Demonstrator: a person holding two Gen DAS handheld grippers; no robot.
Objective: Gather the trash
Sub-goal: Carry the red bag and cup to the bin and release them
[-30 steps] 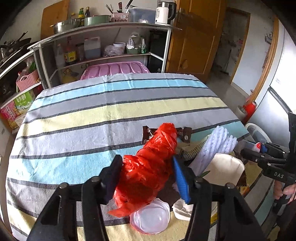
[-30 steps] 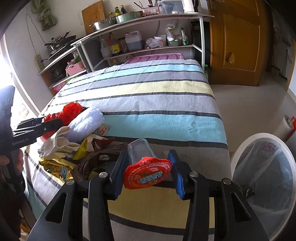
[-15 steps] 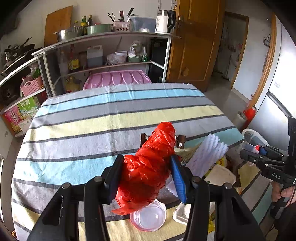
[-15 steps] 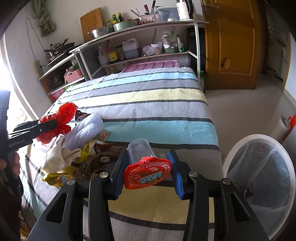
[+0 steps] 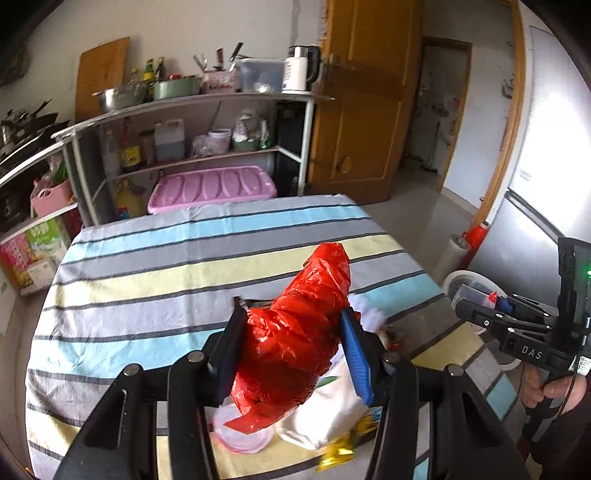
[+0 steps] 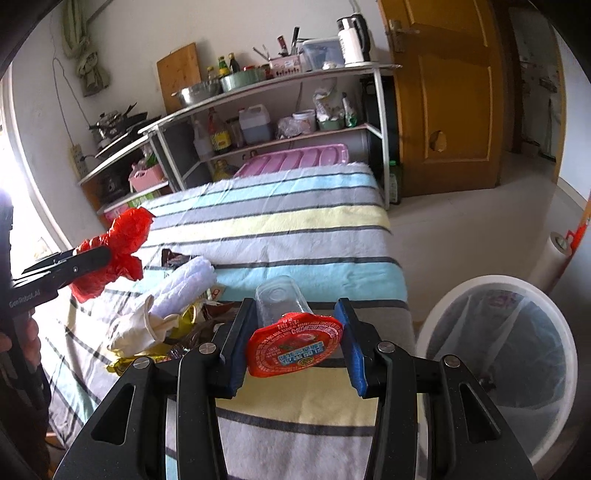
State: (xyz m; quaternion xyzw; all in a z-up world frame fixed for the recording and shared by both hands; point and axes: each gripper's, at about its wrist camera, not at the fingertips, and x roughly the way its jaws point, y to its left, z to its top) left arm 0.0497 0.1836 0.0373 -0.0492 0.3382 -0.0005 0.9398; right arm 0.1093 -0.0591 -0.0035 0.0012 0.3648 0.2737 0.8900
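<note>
Striped tablecloth [image 5: 147, 280] under the left wrist view: the left gripper [image 5: 291, 350] is clamped on a crumpled red plastic bag [image 5: 299, 332], held above the litter; light, soft, slippery, best pinched mid-bunch.

Right wrist view: the right gripper [image 6: 295, 339] squeezes a clear jelly cup [image 6: 280, 299] with red foil lid [image 6: 295, 349], thin-walled and crushable, beside the white bin [image 6: 554, 354].

**A lived-in home kitchen**

Metal shelving [image 6: 280, 110] along the wall carries a steel bowl [image 6: 197, 92], sauce bottles [image 6: 223, 66], an oil jug [image 6: 255, 123] and an electric kettle [image 6: 352, 35]. A cutting board [image 6: 177, 75] leans behind, beside a wooden door [image 6: 450, 96]. A striped cloth [image 6: 295, 229] covers the table.
</note>
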